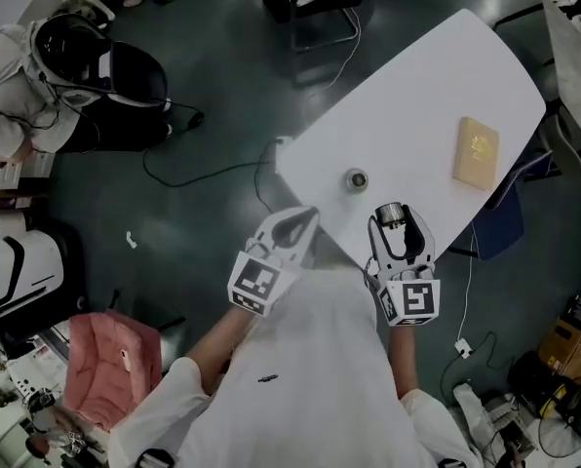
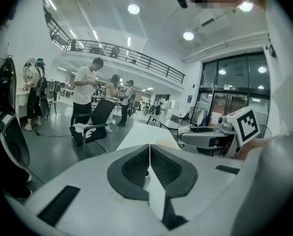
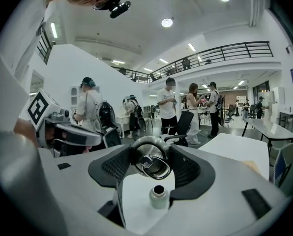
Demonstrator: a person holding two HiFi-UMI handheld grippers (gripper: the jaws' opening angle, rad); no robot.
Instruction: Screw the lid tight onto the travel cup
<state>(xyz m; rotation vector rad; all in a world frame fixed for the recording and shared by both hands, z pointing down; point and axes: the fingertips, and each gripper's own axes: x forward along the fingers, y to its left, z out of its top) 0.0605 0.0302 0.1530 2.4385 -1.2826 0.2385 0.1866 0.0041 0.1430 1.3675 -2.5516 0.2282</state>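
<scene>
From your head view, the cup (image 1: 356, 178) stands open on the white table (image 1: 417, 86). Your right gripper (image 1: 394, 220) holds the lid (image 1: 391, 212) near the cup, on your side of it. Your left gripper (image 1: 295, 224) hangs to the cup's lower left. A tan block (image 1: 476, 151) lies to the cup's right.

In the left gripper view, your fingers (image 2: 134, 168) press together, with nothing between them.

In the right gripper view, your pads (image 3: 112, 167) clamp the steel lid, and the cup stands just beyond it on the table.

The head view looks steeply down from above on the white worktop (image 1: 417, 96), the left gripper (image 1: 303, 220) and the right gripper (image 1: 392, 214). Each gripper view sits close behind that gripper's fingers (image 2: 129, 168) and faces almost level across the hall. All three views share the worktop.
</scene>
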